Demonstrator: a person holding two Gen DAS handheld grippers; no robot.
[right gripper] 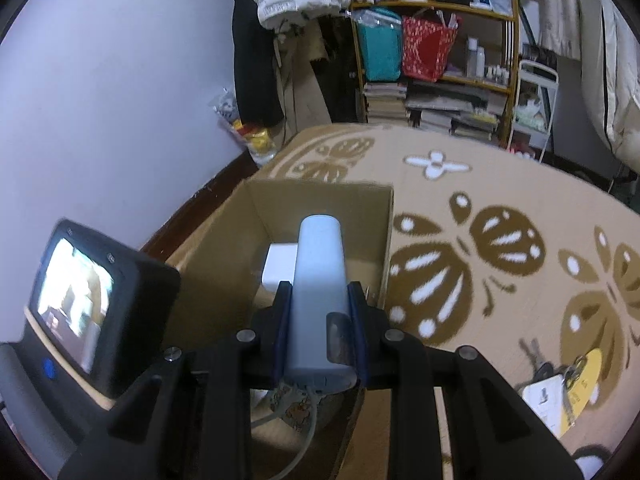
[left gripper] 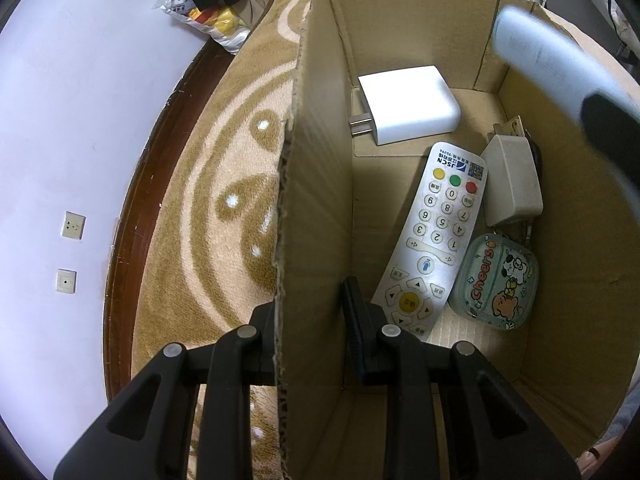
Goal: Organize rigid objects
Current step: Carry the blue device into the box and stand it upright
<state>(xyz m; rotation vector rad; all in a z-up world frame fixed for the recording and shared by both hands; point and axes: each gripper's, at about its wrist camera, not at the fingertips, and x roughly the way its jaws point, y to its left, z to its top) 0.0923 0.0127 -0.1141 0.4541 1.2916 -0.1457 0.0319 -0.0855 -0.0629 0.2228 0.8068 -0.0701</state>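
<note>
Cylinder between right fingers, seemingly.

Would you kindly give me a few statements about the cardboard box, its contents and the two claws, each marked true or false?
1. The left claw grips the cardboard box's side wall. True.
2. The right claw is empty. False: it is shut on a pale blue power bank with a cable at its near end.
3. A white remote lies in the box with its buttons facing up. True.
4. The white charger lies on the rug outside the box. False: it is inside, near the far wall.
5. The keys are in the box. False: they lie on the rug.
</note>
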